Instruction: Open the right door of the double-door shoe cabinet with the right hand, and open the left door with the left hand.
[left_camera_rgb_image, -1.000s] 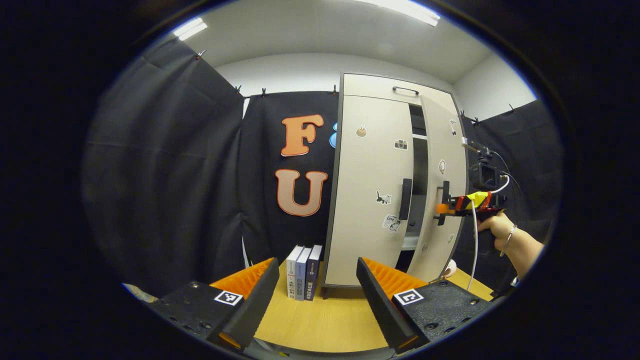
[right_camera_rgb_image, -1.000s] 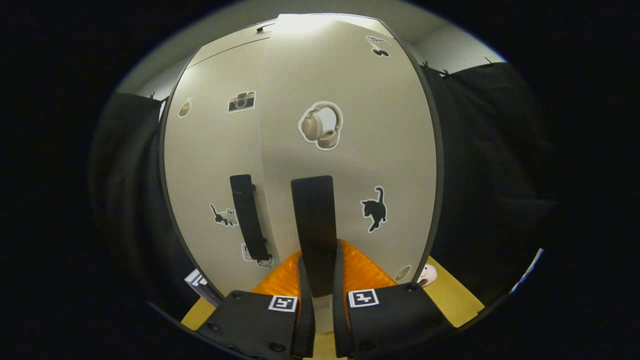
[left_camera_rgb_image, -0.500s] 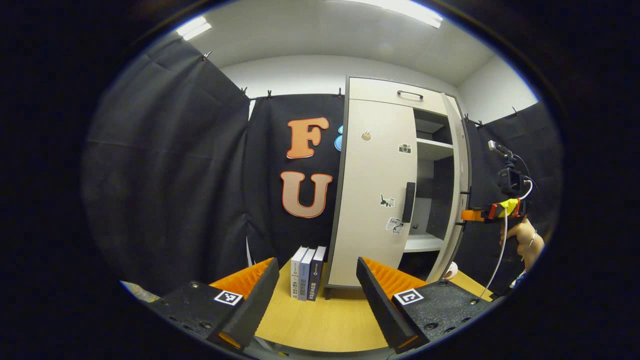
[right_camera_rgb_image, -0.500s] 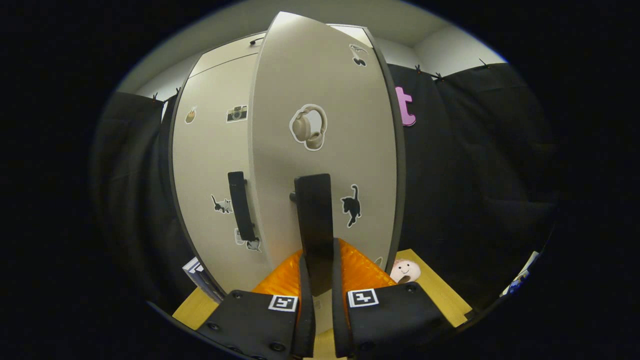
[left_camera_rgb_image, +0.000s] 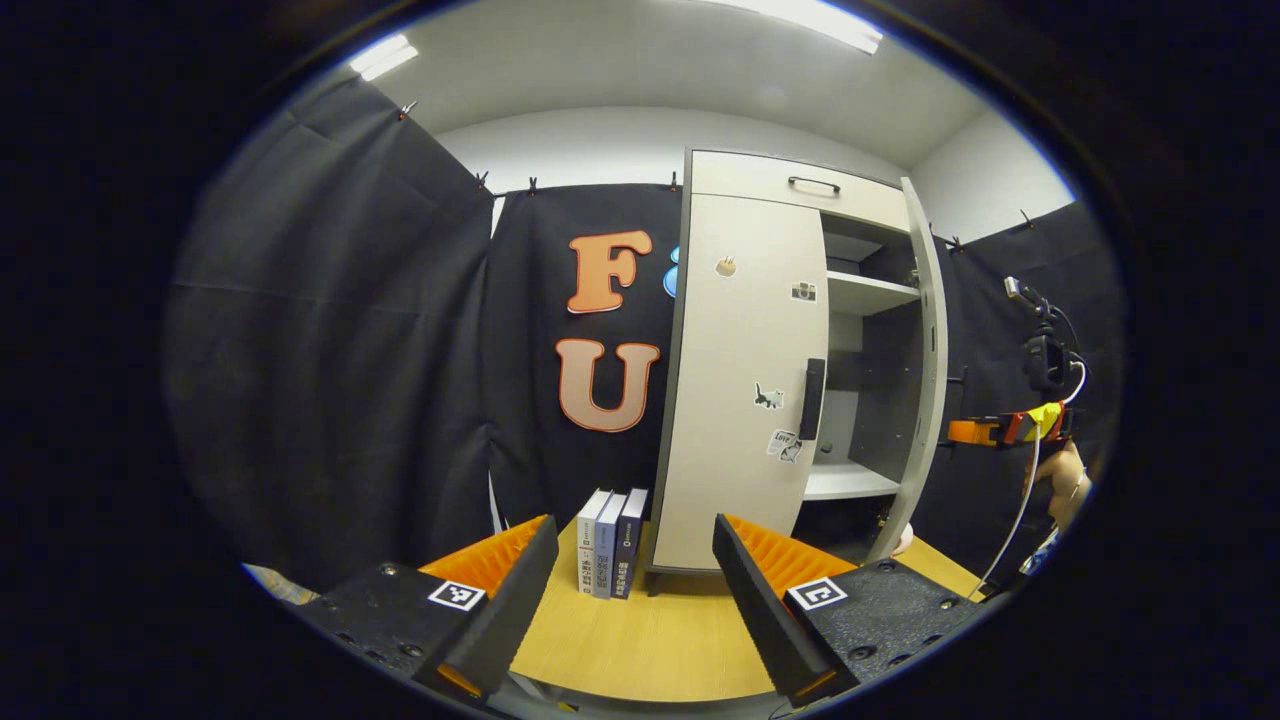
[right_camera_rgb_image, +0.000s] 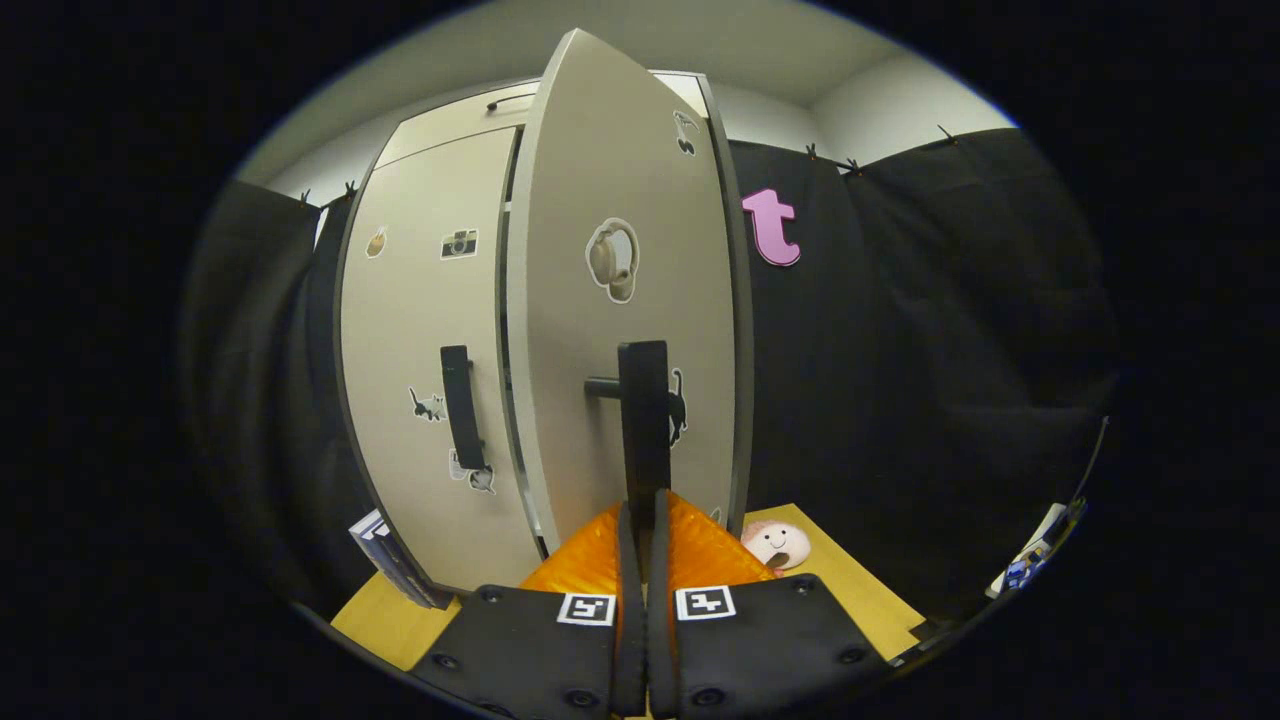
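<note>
The shoe cabinet (left_camera_rgb_image: 760, 190) stands on the wooden desk (left_camera_rgb_image: 640, 640) against the black booth wall. Its right door (right_camera_rgb_image: 630, 330) is swung well out from the cabinet body, so that in the left gripper view it (left_camera_rgb_image: 925, 370) shows almost edge-on and the inner shelves (left_camera_rgb_image: 868, 290) are exposed. The left door (left_camera_rgb_image: 745, 380) lies flat against the cabinet front, its dark vertical handle (left_camera_rgb_image: 814, 400) untouched.

In the right gripper view, the right gripper (right_camera_rgb_image: 640, 530) has its two fingers pressed together on the right door's dark handle (right_camera_rgb_image: 645, 420), which rises straight up between them. In the left gripper view the same gripper (left_camera_rgb_image: 975, 432) shows farther off at the door's outer edge, with a hand (left_camera_rgb_image: 1062, 470) behind it.

The left gripper (left_camera_rgb_image: 630, 570) hangs well back from the cabinet, over the desk, its fingers spread wide with nothing between them.

Three books (left_camera_rgb_image: 610, 540) stand upright on the desk just beside the cabinet's left side. A small round pale toy with a smiling face (right_camera_rgb_image: 778, 543) lies on the desk near the foot of the open door. Stickers (right_camera_rgb_image: 612, 258) dot both door fronts.
</note>
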